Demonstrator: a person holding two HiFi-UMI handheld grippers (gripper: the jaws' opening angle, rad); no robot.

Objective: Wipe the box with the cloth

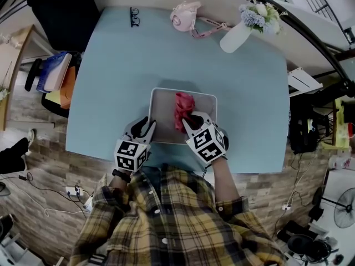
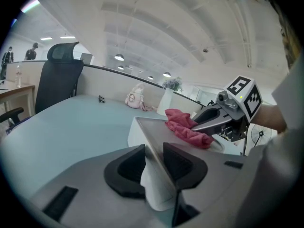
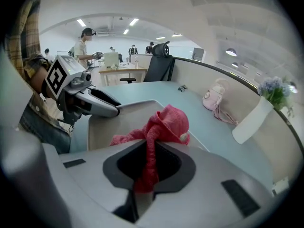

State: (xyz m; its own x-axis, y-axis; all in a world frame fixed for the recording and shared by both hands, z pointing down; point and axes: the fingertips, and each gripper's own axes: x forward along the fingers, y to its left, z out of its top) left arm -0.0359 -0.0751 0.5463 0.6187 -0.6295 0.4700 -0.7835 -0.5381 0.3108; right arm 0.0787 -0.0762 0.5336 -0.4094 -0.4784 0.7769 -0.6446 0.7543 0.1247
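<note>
Pale blue tabletop (image 1: 111,93) fills the head view, and close to its near edge, about midway along, sits the shallow grey box (image 1: 163,101). The left gripper (image 1: 148,127) is on the box's near left corner, and its own view shows the thin wall running between the two dark pads, jaws closed onto it. The right gripper (image 1: 189,121) comes in over the box's near right side, jaws pinched tight on a strand of the red cloth (image 1: 183,107). The rest of the cloth bunches up inside the box, right of its middle. Along the far edge, a white vase (image 1: 236,37) of flowers (image 1: 258,14) leans near the right corner, then a pink bag (image 1: 184,16), then dark glasses (image 1: 134,15).
</note>
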